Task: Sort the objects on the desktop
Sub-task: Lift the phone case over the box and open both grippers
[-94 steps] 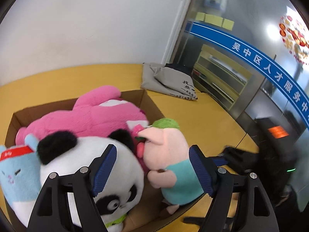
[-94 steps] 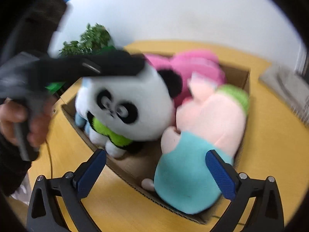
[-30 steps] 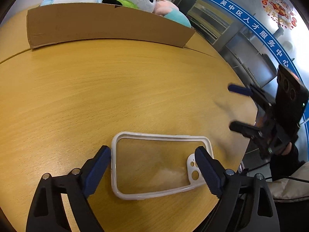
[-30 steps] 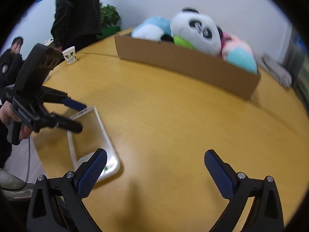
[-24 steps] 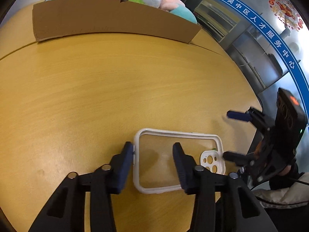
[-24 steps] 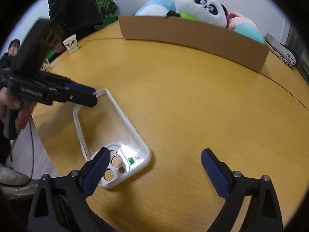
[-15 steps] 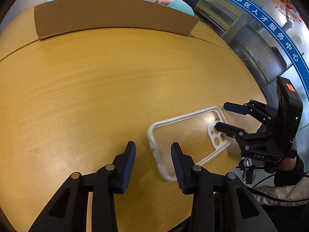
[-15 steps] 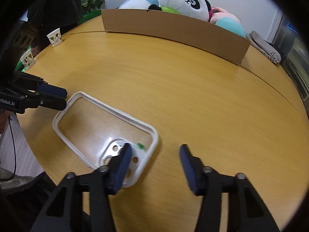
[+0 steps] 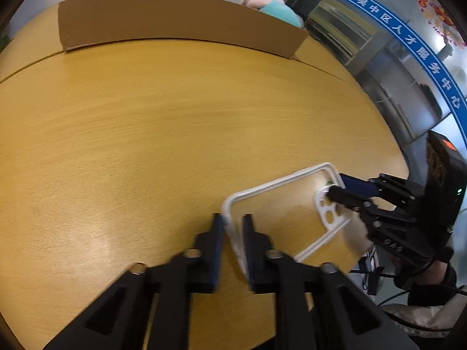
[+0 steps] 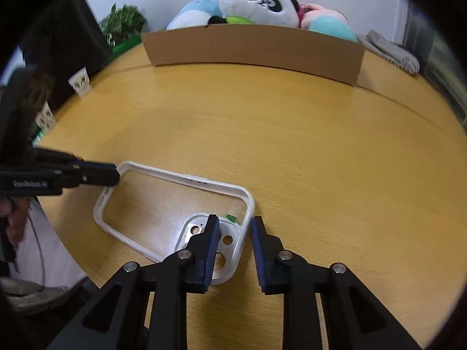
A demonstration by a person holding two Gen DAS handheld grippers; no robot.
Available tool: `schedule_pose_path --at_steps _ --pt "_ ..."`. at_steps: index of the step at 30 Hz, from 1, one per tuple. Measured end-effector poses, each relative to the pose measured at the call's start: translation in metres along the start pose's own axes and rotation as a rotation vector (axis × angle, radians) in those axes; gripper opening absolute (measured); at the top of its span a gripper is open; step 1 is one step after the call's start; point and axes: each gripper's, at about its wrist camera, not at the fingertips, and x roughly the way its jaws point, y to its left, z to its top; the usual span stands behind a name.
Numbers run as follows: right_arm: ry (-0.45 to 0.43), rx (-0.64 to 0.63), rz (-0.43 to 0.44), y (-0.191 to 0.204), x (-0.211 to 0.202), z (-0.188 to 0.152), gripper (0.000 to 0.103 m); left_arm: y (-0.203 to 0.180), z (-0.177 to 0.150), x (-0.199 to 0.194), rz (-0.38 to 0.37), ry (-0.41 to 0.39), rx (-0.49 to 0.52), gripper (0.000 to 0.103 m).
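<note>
The plush toys already fill the long brown cardboard box at the far side of the round wooden desk. The clear white-rimmed phone case at the near edge remains, apparently the last item. The left hand-held gripper pinches its short end rim, and the right hand-held gripper, narrowed, straddles the camera-cutout corner.

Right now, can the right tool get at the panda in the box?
Probably not yet. The right tool straddles the phone case rim at the near table edge; the panda sits far across, behind the cardboard box wall.
</note>
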Motion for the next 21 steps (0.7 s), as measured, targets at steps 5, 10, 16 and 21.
schedule_pose_path --at_steps 5,10,16,21 --pt "-0.025 0.001 0.006 -0.003 0.003 -0.001 0.018 0.004 0.001 0.001 0.0 -0.012 -0.005 0.009" --pt "-0.067 -0.02 -0.01 -0.001 0.002 0.002 0.014 0.007 0.005 0.002 0.018 -0.022 -0.006 0.009" --pt "-0.168 -0.045 -0.034 0.001 -0.01 0.025 0.008 0.009 0.014 -0.012 0.038 -0.08 0.0 0.007" --pt "-0.323 -0.096 -0.062 0.005 -0.035 0.067 0.005 0.006 0.047 -0.048 0.063 -0.191 0.037 0.005"
